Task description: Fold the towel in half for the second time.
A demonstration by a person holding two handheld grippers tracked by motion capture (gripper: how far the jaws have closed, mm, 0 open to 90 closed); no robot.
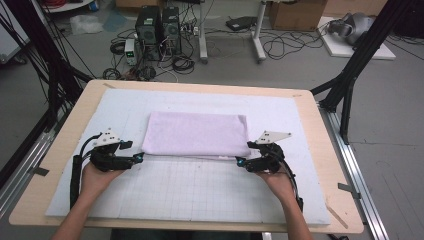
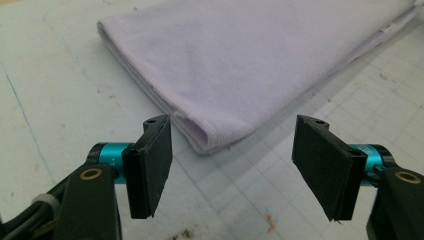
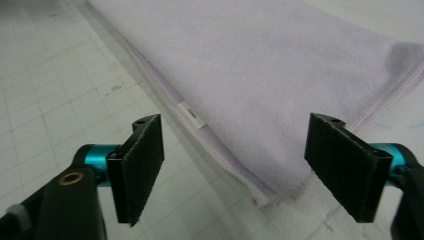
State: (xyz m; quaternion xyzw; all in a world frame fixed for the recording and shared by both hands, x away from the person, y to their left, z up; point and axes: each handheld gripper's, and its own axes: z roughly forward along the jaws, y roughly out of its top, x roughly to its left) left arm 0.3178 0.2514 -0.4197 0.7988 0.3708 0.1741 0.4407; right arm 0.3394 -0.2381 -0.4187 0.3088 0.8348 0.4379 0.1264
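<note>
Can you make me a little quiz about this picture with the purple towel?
1. True or false: the folded towel lies flat on the white mat.
2. Are the left gripper and the right gripper open or shut?
3. Which towel corners are the grippers at: A near, B far?

Key: 1 true. 2 open, nothing between the jaws. 3 A.

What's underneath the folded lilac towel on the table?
The folded lilac fleece towel lies flat on a pale gridded cutting mat, which covers the light wooden table. Whether anything sits between its folded layers or beneath its middle cannot be seen; the cloth covers it.
</note>
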